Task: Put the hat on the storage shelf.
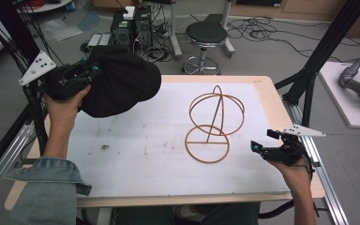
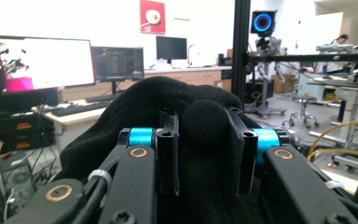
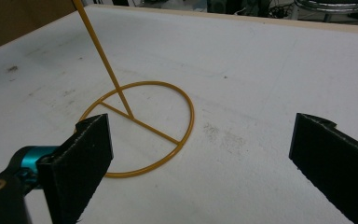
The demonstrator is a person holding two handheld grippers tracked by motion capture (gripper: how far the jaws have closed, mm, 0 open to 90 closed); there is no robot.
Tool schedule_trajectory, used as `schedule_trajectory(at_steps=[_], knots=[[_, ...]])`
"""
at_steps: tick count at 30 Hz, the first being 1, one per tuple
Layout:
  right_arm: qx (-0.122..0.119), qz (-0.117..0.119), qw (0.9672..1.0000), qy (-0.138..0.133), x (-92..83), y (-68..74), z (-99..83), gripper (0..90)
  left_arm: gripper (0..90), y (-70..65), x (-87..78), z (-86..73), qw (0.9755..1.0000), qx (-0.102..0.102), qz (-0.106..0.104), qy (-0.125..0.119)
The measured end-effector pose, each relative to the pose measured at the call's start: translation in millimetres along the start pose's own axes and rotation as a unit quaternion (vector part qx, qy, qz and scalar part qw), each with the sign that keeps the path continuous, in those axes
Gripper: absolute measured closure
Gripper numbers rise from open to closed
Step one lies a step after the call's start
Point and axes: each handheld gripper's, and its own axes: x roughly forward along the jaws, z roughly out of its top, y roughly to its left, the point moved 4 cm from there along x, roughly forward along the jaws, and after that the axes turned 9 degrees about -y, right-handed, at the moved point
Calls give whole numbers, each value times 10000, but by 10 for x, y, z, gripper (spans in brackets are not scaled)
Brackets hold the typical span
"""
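- Right now your left tool (image 1: 91, 75) is clenched on the black cap (image 1: 122, 84), and you hold it up above the far left corner of the table (image 1: 145, 159).
- Seen from the left gripper view, both pads (image 2: 168, 154) press into a fold of the cap's black fabric (image 2: 200, 116), which bulges up between them and rises behind them.
- From above, the cap hangs clear of the table's white top, its rounded crown reaching toward the table's middle.
- Your right tool (image 1: 258, 146) is released: in the right gripper view its two black pads (image 3: 81, 158) stand wide apart with nothing between them.
- That tool hovers low near the right edge of the table, pointing at the yellow wire stand (image 1: 213, 124).
- Your stand sits right of the table's centre: a flat ring with a crossbar lies on the white top, a slanted rod rises from the bar, and crossed hoops form a round frame at the top.
- Close up, the stand's base ring (image 3: 140, 130) lies just ahead of the open pads, apart from them.
- Cap and stand are well apart.
- No writing or brand can be read on the cap, the stand or either tool.
- Behind the cap, two monitors (image 2: 46, 63) and a red wall poster (image 2: 152, 16) show, but their text is too small to read.
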Motion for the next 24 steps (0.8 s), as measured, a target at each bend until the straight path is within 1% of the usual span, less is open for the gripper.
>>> schedule_trajectory(at_steps=[2,4,7,9,11,13,15,19,21,22,23,24], knots=[[-1,8,10000,-12,-2,4,7,56,697,-24,34,62,10000,-31,-37,-84],[1,37,10000,-24,-3,9,10,56,697,-48,65,116,9998,-54,-28,-184],[-3,48,10000,-28,-5,12,17,56,697,-76,115,162,9993,-169,-50,-332],[3,49,10000,-44,-8,11,21,56,697,-89,141,174,9989,-248,-107,-389],[-7,55,10000,-50,-12,9,24,56,697,-108,176,185,9981,-367,-169,-460],[3,57,10000,-60,-14,8,27,56,697,-130,217,202,9968,-521,-261,-555],[22,68,10000,-63,-14,12,29,56,697,-153,248,222,9957,-604,-333,-623],[-14,75,10000,-63,-8,19,35,56,697,-228,331,279,9923,-803,-552,-766],[-30,83,9999,-75,-6,19,37,56,697,-268,365,294,9910,-858,-641,-808],[-30,84,9999,-72,-7,19,37,56,698,-297,389,298,9894,-932,-734,-839],[-5,78,10000,-61,-11,21,35,56,697,-311,401,299,9889,-954,-760,-854],[12,89,9999,-73,-15,21,36,56,697,-332,419,300,9874,-1015,-826,-891]])
